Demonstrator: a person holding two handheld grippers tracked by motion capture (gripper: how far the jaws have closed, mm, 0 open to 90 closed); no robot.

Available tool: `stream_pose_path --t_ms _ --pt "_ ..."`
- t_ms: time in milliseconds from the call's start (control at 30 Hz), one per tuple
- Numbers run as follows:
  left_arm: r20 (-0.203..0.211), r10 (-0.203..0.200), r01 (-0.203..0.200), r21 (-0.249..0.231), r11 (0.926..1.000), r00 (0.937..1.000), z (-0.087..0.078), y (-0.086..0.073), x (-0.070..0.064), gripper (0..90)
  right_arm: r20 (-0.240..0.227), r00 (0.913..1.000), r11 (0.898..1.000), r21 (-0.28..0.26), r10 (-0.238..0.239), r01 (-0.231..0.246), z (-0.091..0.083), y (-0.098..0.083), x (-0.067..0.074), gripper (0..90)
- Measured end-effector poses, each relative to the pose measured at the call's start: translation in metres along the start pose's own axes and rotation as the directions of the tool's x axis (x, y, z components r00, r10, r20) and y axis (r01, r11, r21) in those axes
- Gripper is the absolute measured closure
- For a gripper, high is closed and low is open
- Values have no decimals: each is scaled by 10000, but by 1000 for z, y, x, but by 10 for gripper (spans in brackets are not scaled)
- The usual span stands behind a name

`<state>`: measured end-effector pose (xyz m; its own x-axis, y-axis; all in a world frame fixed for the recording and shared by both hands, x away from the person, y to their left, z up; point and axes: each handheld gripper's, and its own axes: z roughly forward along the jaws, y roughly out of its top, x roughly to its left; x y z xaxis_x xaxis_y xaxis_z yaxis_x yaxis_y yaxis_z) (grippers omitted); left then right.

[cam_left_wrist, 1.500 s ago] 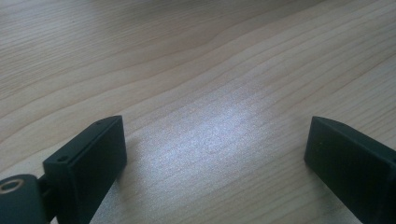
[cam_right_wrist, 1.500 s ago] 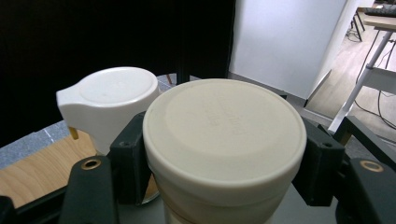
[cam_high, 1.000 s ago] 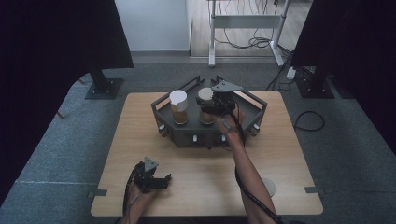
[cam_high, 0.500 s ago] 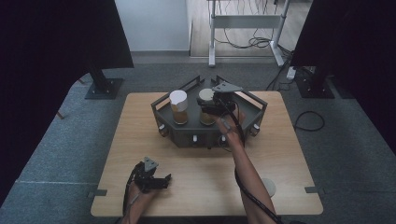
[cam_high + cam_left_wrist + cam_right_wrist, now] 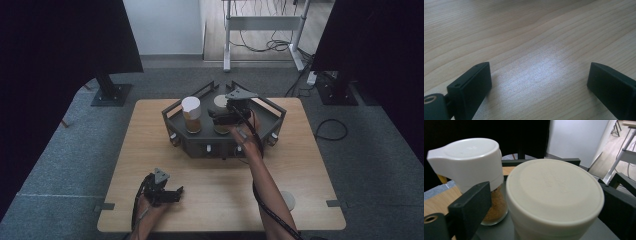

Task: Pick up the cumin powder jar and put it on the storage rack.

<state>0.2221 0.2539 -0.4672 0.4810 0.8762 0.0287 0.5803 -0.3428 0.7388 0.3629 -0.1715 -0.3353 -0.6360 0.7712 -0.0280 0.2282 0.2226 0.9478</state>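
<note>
Table (image 5: 150, 150) of pale wood in the high view carries a dark rack (image 5: 272, 117) with two jars standing inside. The right gripper (image 5: 218, 118) sits at the cream-lidded jar (image 5: 220, 102), beside the white-capped spice jar (image 5: 191, 115). The left gripper (image 5: 176, 195) rests near the front edge, well apart from the rack.

Left gripper view: the jaws stand wide over bare wood.

Right gripper view: the jaws have just been opening and now flank the cream-lidded jar (image 5: 554, 195) without pressing it; the spice jar (image 5: 471, 167) stands just beside it.
</note>
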Motion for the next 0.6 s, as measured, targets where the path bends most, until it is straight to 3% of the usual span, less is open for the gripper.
stream_pose_path --t_ms 600 --pt "3 -6 6 -11 10000 10000 0 0 0 49 -293 9995 9998 159 112 -107 -9 6 0 0"
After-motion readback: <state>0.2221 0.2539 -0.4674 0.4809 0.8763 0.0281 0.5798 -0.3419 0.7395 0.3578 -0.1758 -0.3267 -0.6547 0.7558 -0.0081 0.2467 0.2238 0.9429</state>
